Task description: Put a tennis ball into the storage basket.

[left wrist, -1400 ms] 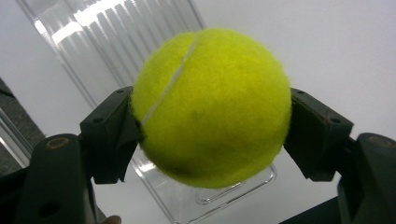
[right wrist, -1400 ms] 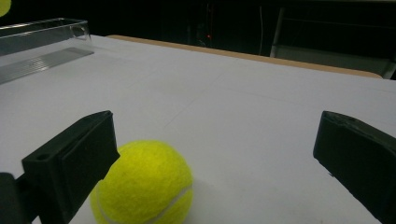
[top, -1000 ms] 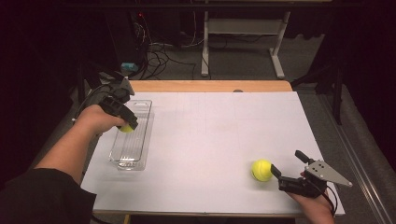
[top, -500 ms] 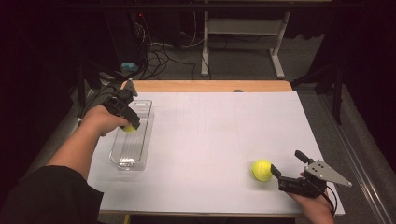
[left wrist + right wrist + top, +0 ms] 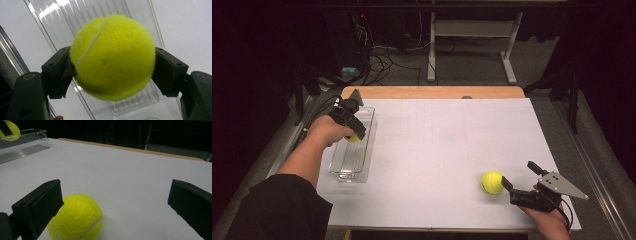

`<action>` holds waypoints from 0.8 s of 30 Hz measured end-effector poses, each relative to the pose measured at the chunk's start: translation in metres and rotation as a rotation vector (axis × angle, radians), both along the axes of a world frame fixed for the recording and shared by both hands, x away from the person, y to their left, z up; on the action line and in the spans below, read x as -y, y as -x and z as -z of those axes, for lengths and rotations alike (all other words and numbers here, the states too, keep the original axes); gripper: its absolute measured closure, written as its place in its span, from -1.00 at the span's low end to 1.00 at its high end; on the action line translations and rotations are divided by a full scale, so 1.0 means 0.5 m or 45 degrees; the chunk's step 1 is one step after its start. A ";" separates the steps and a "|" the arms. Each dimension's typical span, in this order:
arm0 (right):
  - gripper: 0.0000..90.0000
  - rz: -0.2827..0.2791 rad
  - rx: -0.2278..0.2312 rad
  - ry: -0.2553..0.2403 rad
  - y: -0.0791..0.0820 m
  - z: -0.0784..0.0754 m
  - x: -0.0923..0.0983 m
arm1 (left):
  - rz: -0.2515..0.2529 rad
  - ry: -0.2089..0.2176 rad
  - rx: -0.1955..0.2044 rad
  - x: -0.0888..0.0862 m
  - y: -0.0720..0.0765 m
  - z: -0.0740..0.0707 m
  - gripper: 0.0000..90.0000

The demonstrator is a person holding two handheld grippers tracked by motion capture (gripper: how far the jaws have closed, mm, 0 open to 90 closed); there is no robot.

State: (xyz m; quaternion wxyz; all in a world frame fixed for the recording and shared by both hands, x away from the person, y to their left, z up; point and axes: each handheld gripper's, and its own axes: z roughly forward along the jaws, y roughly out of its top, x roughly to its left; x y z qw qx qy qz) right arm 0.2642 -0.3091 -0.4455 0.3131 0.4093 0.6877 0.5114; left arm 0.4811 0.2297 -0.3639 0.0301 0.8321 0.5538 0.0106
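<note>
White tabletop (image 5: 437,145) carries a clear tray (image 5: 362,152) near its left edge. Inside the tray, the left gripper (image 5: 112,75) clenches one tennis ball (image 5: 112,56), apparently placing it; release comes next. Near the right front corner, the right gripper (image 5: 113,207) is spread beside the second ball (image 5: 77,220).

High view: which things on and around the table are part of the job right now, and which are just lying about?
In the job:
- tennis ball gripped in the left tool
- clear tray beneath it
- second tennis ball on the table, just ahead of the open right tool

Lying about:
- cables on the floor behind
- white stand behind the table
</note>
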 end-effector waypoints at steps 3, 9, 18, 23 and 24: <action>-1.00 0.000 0.000 0.001 0.000 0.000 0.000 | -0.007 -0.001 -0.001 -0.002 -0.005 0.003 -0.43; -1.00 0.000 0.000 0.000 -0.001 0.002 0.001 | -0.004 -0.005 -0.008 -0.004 -0.007 0.010 -0.43; -1.00 0.001 0.000 0.000 -0.001 0.001 0.001 | 0.004 0.033 0.039 0.006 0.000 -0.009 -0.93; -1.00 0.001 0.001 0.004 -0.001 0.001 0.001 | 0.039 0.034 0.039 0.019 0.017 -0.020 -0.99; -1.00 0.001 0.001 0.004 -0.001 0.001 0.001 | 0.050 0.032 0.034 0.023 0.020 -0.023 -0.99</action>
